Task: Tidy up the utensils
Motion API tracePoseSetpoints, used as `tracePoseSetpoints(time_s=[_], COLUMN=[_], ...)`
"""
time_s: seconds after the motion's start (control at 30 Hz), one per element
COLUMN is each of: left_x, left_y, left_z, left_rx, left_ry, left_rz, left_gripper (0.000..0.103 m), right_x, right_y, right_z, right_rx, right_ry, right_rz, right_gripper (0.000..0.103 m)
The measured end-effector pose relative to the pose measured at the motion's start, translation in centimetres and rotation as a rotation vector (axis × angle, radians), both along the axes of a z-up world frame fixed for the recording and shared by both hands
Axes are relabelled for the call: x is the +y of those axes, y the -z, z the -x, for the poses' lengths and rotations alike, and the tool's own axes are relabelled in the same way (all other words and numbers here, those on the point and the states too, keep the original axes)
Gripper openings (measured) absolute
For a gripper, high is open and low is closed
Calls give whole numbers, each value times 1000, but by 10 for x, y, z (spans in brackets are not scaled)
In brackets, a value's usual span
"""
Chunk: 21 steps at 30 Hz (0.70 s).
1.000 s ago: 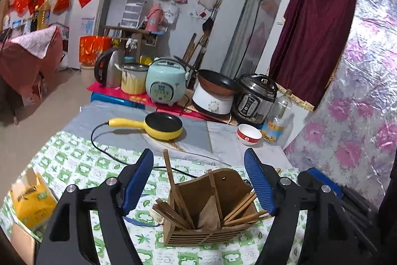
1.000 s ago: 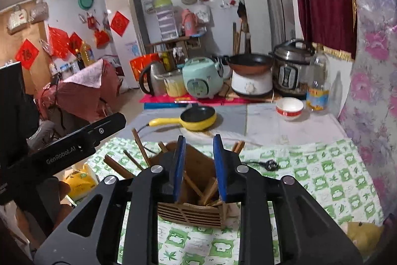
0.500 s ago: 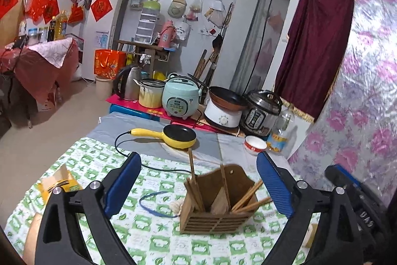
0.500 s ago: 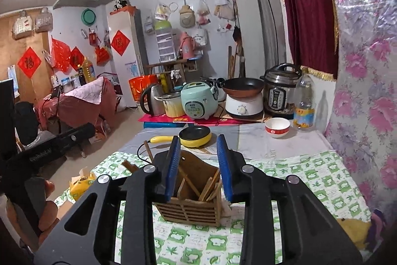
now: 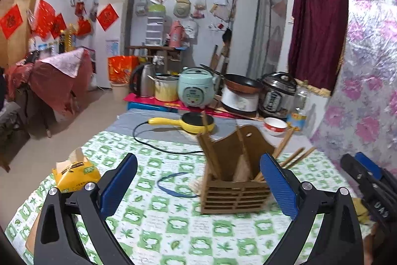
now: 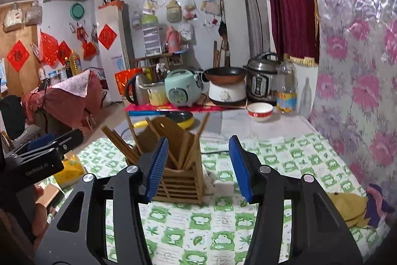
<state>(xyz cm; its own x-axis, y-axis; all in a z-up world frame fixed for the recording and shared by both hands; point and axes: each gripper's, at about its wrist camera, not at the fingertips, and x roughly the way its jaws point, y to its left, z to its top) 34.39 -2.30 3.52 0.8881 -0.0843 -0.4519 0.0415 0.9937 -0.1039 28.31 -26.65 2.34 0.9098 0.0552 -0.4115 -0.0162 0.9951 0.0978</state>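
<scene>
Left wrist view: both grippers backed off from the wooden utensil holder (image 5: 234,180), jaws spreading.

The left gripper (image 5: 198,186) has just been opening and now stands about as wide as it goes, empty; a second ago the holder sat between its blue pads, now it stands beyond them on the green-checked tablecloth (image 5: 153,222), chopsticks (image 5: 289,157) fanned out of it. The right gripper (image 6: 196,165) had its jaws nearly closed in front of the holder (image 6: 177,180); they have just been opening to a middling gap, holding nothing, holder further off, upright.
</scene>
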Motion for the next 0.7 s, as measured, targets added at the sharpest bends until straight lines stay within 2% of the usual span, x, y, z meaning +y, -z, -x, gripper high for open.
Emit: tracePoseSetpoints(time_s=[0.07,0.2,0.27,0.37,0.53,0.7], left_x=[0,-8,-13,-12,-9,-6], left_y=[17,47,53,52,50,52], left_z=[-4,-11,-9,-5,-2,-6], left_rx=[26,106,115,104,93,109], left_ry=[-17,-28,-26,0,-17,-47], left_rz=[-16,-110,-154,-142,-134,-152], left_gripper=[97,97,97,97,97,97], right_x=[-3,0,6,13,12,1], right_y=[13,33,39,46,55,67], right_z=[-2,-11,-11,-6,2,-10], right_rx=[3,59,69,62,53,132], right_ry=[15,26,29,57,123,125], right_rz=[-5,-7,5,42,98,44], right_gripper=[65,67,74,78,85,86])
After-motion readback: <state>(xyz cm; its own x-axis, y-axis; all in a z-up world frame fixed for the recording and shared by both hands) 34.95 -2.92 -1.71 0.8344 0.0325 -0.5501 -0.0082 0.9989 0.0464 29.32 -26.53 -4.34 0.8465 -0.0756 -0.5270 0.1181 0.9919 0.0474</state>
